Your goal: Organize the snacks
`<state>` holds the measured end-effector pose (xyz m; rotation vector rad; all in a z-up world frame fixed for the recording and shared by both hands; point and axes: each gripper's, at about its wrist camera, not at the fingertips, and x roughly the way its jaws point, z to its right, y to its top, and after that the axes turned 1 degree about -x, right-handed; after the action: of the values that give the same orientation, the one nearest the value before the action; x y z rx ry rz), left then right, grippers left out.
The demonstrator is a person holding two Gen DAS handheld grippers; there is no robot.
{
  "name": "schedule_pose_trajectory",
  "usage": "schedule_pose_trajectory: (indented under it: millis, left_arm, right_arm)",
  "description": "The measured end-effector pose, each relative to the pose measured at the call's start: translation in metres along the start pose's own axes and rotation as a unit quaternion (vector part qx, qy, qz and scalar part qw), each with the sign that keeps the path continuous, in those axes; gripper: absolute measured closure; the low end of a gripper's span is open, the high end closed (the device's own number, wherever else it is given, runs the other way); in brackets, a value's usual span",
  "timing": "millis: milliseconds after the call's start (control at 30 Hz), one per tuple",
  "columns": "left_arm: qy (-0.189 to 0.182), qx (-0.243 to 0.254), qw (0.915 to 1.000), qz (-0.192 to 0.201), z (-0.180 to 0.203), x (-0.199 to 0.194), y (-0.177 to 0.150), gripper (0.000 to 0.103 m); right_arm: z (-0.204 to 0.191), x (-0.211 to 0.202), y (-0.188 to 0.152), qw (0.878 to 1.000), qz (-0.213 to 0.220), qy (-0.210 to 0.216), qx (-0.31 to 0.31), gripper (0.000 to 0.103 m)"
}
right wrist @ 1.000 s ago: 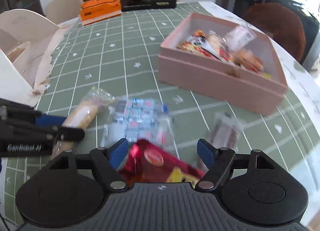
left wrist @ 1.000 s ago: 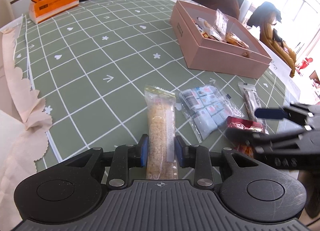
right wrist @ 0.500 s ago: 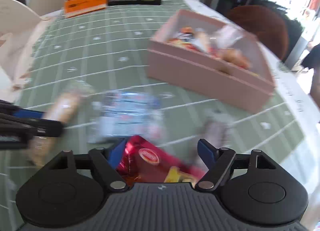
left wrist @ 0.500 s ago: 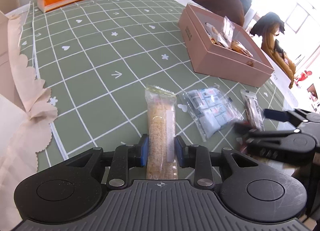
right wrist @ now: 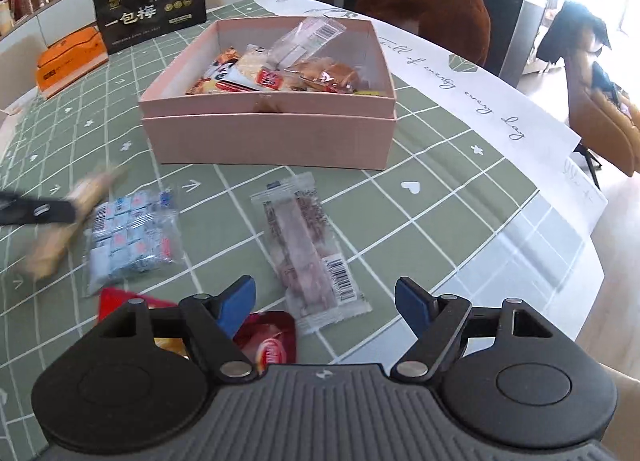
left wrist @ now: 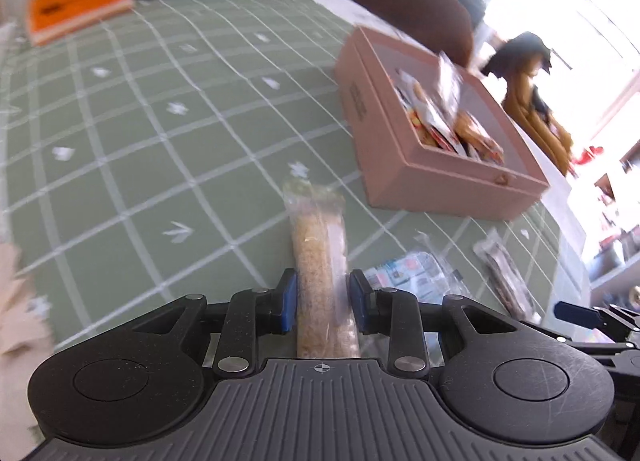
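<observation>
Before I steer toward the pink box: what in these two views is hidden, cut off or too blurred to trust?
- Red packet, right wrist view: mostly behind the right gripper; its extent is unclear.
- Pink box contents: near wall hides the lower layer.
- Beige bar, left wrist view: near end behind the left gripper; in the right view it is smeared.
- Left wrist view: motion blur; packet labels unreadable.

A clear-wrapped golden snack bar (left wrist: 320, 261) sits lengthwise between blue pads (left wrist: 289, 301), seemingly lifted; the pink box (right wrist: 268, 133) holds mixed packets.
</observation>
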<state>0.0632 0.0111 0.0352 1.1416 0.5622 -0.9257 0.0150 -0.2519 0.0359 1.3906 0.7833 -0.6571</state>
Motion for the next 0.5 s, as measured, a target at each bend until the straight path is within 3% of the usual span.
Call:
schedule_pose_trajectory:
  millis: [267,400,500]
  left_arm:
    - [-0.053,0.039,0.9970,-0.041,0.021,-0.016,-0.042,0.070]
    - [-0.042,0.027,0.9980,-0.040,0.015,-0.029,-0.054,0.070]
    - [-0.026,-0.014,0.9993,-0.025,-0.003,-0.036,-0.053,0.070]
  right_arm:
    - [-0.007,-0.011,-0.005,0.999,-0.001,0.034,0.001,0.025]
    - [-0.025,-0.002,-0.007,0.999,-0.007,0.031,-0.030,0.025]
    - [-0.031,0.003,-0.008,0.997,-0.031,0.068,-0.006,0.023]
